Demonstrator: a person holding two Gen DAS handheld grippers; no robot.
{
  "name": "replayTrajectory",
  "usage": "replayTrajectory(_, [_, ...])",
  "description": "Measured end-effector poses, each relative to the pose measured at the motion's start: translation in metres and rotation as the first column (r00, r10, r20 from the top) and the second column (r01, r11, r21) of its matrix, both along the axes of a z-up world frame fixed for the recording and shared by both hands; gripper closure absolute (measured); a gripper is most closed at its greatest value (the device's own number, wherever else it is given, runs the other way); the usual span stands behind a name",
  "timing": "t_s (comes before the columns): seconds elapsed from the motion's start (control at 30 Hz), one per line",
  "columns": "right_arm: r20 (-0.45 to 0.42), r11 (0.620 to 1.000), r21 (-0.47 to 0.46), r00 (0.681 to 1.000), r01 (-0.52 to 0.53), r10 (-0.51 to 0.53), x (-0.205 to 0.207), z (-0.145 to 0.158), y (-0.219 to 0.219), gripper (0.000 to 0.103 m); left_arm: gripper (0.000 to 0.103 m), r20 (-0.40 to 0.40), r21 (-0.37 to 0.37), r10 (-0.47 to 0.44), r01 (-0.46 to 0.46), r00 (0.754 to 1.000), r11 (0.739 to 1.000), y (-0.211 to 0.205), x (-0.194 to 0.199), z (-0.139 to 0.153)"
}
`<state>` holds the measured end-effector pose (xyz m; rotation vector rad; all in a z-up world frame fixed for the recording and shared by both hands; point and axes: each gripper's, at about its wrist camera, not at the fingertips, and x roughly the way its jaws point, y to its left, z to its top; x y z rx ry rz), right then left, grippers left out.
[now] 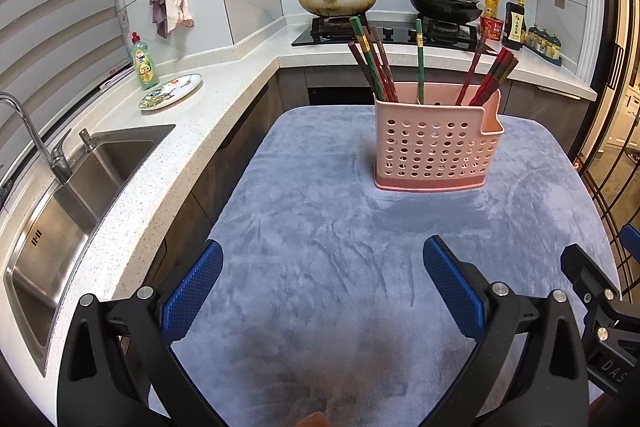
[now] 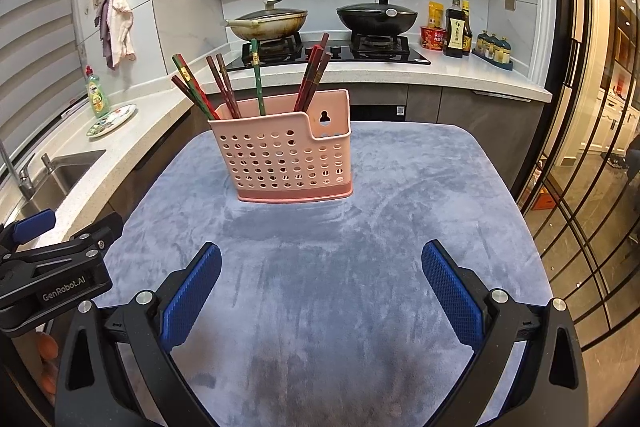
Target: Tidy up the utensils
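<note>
In the left wrist view, the sink (image 1: pixel 80 187) lies at nine o'clock, with a green soap bottle (image 1: pixel 144 61) and a painted plate (image 1: pixel 171 91) on the counter at ten o'clock. The left gripper (image 1: pixel 322 283) hangs over the grey cloth-covered surface (image 1: pixel 320 227), its jaws spread wide with nothing between them. The pink perforated holder (image 1: pixel 437 147) stands upright on the cloth at one o'clock, well apart from the blue fingers (image 1: pixel 192 291). The chopsticks (image 1: pixel 376 67) lean out of it in loose bunches, red, brown and green. Behind, two lidded woks (image 1: pixel 338 1) sit on the hob at twelve o'clock.

In the right wrist view, the same holder (image 2: pixel 286 155) stands at eleven o'clock, its chopsticks (image 2: pixel 312 77) fanned toward both ends. The right gripper (image 2: pixel 320 283) is low over the cloth, its jaws likewise spread and bare. Sauce bottles (image 2: pixel 456 33) stand at one o'clock beside the hob.
</note>
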<state>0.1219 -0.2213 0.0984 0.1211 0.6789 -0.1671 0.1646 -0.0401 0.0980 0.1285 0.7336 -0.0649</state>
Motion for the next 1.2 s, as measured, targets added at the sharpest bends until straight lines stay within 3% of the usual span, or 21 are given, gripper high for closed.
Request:
replayTrajectory(0.8, [-0.006, 1.0, 0.003, 1.0, 0.007, -0.007, 0.005, -0.005, -0.002, 0.006, 0.007, -0.023, -0.037, -0.02, 0.019, 1.0, 0.999, -0.001, 0.007, -0.006])
replayTrajectory(1.2, [-0.011, 1.0, 0.008, 1.0, 0.012, -0.012, 0.007, -0.008, -0.009, 0.006, 0.007, -0.019, -0.011, 0.002, -0.002, 1.0, 1.0, -0.006, 0.014, -0.009])
